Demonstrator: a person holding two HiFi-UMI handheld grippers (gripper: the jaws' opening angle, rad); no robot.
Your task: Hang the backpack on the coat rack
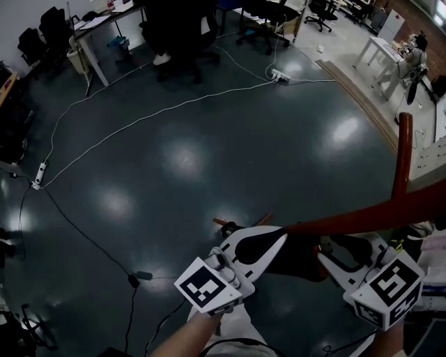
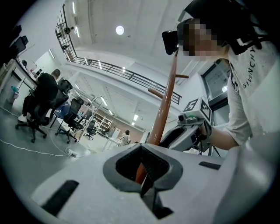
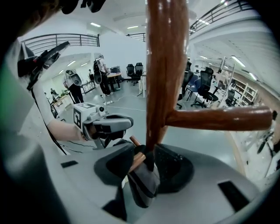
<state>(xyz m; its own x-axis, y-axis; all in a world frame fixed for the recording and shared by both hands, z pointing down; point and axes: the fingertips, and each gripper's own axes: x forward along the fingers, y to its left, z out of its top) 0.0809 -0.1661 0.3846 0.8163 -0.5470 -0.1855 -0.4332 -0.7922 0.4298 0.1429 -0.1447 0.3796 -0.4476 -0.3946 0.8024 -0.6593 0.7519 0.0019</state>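
Backpack (image 1: 296, 254) sits dark against the coat rack (image 1: 402, 160), its grey loop (image 3: 142, 181) seemingly over a low peg (image 3: 133, 144), so this looks like the letting-go step. Right tool (image 3: 146, 161) stands apart around the loop, and left tool (image 2: 142, 168) is closed at the pack. Next, ease both clear without snagging.

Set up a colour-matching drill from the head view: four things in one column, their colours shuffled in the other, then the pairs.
Things
1. coat rack pole
2. long cable ending at the top power strip
3. office chair
4. floor

Colours
A. black
B. glossy dark blue-green
C. reddish-brown
D. white

Pairs: 1-C, 2-D, 3-A, 4-B
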